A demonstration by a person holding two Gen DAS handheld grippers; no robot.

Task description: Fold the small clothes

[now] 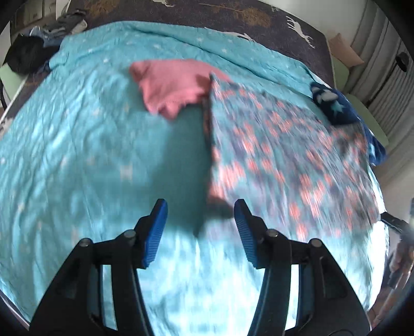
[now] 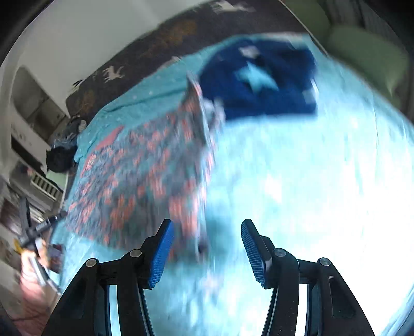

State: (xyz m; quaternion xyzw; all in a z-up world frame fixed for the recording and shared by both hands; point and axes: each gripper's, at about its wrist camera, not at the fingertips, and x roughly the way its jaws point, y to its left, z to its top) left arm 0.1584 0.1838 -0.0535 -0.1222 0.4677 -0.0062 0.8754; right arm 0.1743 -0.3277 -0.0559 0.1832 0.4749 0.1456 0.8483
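A small teal-grey garment with pink spots (image 1: 284,155) lies spread on the turquoise bedspread (image 1: 77,155), blurred in both views. My left gripper (image 1: 200,201) is open just above the bed, and the garment's near left corner lies loose between its blue pads (image 1: 157,227), nearer the right one. My right gripper (image 2: 207,221) is also open, with the near right edge of the spotted garment (image 2: 134,175) hanging loose between its fingers. Neither pair of pads presses on cloth.
A pink garment (image 1: 170,85) lies beyond the spotted one, partly under its far corner. A navy garment with a pale star (image 2: 258,85) sits at the far right. Dark clothes (image 1: 26,56) are piled at the bed's far left corner. A dark deer-print blanket (image 1: 233,15) covers the head end.
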